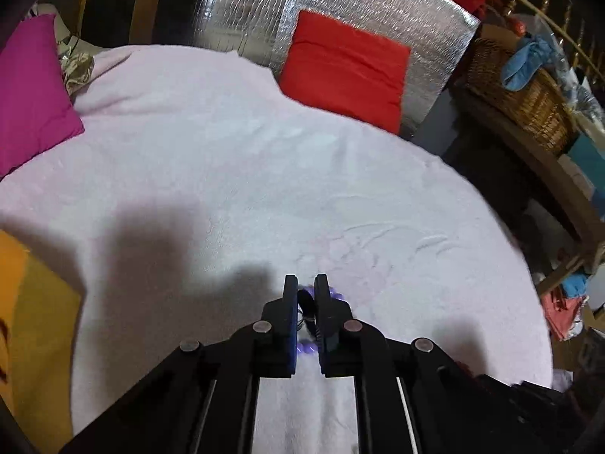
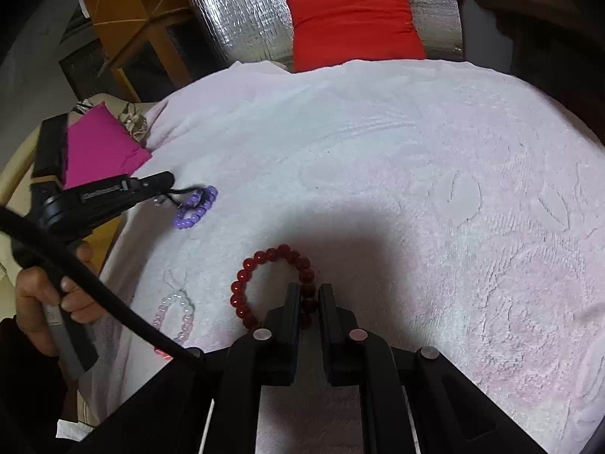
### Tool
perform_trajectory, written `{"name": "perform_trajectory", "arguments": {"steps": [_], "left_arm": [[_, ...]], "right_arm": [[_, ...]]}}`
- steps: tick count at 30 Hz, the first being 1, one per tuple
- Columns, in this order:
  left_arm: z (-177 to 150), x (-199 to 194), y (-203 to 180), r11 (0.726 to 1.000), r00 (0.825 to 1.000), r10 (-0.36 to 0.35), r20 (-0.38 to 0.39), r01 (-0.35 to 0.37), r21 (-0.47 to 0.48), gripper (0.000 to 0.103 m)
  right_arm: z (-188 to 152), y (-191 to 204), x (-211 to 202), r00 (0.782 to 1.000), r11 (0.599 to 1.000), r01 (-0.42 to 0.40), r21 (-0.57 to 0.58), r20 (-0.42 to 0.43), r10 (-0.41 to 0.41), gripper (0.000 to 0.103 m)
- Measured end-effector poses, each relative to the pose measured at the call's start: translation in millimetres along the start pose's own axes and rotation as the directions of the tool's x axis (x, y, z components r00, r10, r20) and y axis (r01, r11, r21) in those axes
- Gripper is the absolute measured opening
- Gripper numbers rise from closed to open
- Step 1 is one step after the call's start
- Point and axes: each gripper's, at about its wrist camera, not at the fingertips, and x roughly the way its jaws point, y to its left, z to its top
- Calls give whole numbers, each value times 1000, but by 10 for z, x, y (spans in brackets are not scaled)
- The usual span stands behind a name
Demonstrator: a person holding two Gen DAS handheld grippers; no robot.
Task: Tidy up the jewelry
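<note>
Both angled downward: left hand-held gripper clamped on purple bead bracelet; right hand-held gripper clamped on red bead bracelet.

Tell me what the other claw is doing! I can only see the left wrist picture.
Observer: The right claw is shut on a dark red bead bracelet.
Operator: Are there any more bracelets?
Observer: Yes, a pale pink bracelet lies on the blanket, just left of the red one.
Operator: What has my left claw got?
Observer: In the right wrist view, the left claw pinches the black cord of a purple bead bracelet.
</note>
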Motion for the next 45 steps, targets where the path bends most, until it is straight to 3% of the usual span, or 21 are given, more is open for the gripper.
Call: {"name": "perform_trajectory", "arguments": {"steps": [9, 14, 24, 34, 42, 45], "left_arm": [[-94, -652, -195, 999, 998, -18, 66, 16, 35, 8], [-203, -901, -303, 998, 995, 6, 100, -13, 69, 8], [-361, -1416, -76, 998, 981, 69, 180, -65, -27, 8], [-543, -2206, 408, 981, 938, 171, 303, -134, -139, 8], [-710, -2722, 1077, 931, 900, 339, 273, -280, -232, 8], [-819, -2783, 1272, 915, 895, 376, 239, -318, -249, 8]], "right_arm": [[1, -72, -272, 998, 996, -60, 59, 38, 58, 10], [7, -123, -428, 995, 992, -88, 92, 62, 82, 10], [54, 56, -703, 979, 980, -174, 96, 128, 161, 10], [77, 679, -736, 961, 968, -250, 30, 131, 244, 10], [95, 1443, -695, 922, 930, -368, -20, 120, 368, 10], [74, 1791, -662, 901, 907, -419, -46, 102, 421, 10]]}}
